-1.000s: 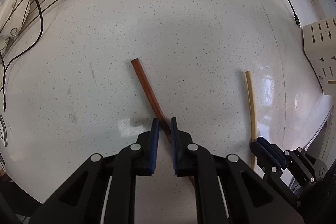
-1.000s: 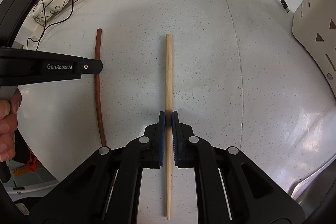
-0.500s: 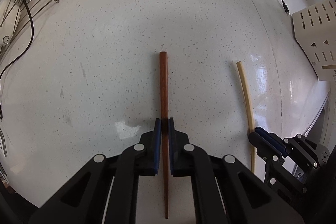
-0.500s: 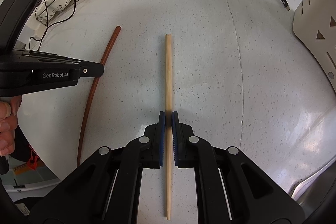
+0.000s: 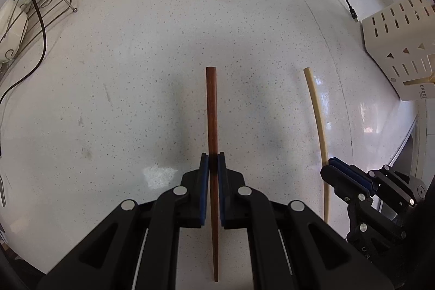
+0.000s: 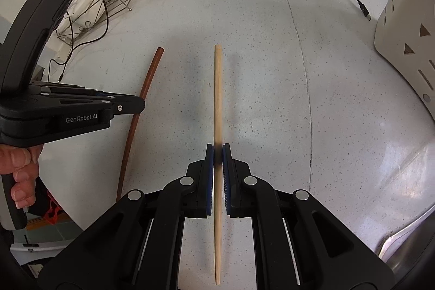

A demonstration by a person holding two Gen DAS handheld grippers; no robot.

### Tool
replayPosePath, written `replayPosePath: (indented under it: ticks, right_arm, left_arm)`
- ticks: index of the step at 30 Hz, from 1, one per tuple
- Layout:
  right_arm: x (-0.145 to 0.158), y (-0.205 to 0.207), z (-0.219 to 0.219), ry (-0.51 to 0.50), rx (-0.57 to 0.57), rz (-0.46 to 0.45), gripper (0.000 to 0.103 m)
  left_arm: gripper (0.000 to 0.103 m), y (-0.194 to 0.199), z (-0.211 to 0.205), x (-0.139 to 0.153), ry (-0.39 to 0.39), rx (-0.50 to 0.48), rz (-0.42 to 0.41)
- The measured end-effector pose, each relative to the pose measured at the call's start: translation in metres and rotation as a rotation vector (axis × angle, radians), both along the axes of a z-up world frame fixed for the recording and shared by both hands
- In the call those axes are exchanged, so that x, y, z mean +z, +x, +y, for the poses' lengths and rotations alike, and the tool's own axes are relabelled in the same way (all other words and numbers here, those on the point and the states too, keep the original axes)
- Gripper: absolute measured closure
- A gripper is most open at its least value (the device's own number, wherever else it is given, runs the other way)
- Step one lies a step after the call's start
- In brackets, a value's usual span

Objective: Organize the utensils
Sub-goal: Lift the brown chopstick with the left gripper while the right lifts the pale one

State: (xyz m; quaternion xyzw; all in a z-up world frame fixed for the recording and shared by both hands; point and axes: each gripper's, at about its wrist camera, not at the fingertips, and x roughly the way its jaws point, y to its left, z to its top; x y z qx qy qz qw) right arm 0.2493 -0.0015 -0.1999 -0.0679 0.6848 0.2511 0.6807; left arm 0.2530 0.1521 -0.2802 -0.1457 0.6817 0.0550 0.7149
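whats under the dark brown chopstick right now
Only bare speckled countertop beneath the dark brown chopstick; the left gripper covers the surface under its middle.

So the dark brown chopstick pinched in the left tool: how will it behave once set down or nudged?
The dark brown chopstick looks straight and rigid in the left tool, so probably stiff. Its round, tapered shaft would likely roll in an arc on the smooth countertop. Being thin, it is probably light and may pivot if pinched off-centre.

"GenRobot.AI" on left hand-held gripper
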Motion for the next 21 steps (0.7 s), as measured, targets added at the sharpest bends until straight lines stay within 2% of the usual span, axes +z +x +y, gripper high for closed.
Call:
replayPosePath:
  ticks: [5, 15, 21]
  right_arm:
    - [0.003, 0.004, -0.013, 0.037, -0.066, 0.026, 0.097]
    - [0.026, 0.013, -0.037, 0.107, -0.172, -0.013, 0.097]
    - [0.037, 0.015, -0.050, 0.121, -0.211, -0.031, 0.097]
  left_arm:
    - [0.097, -0.009, -0.003, 0.021, -0.015, -0.013, -0.082]
    - [0.097, -0.024, 0.008, 0.054, -0.054, 0.005, -0.234]
    - [0.097, -0.035, -0.003, 0.082, -0.057, 0.011, -0.350]
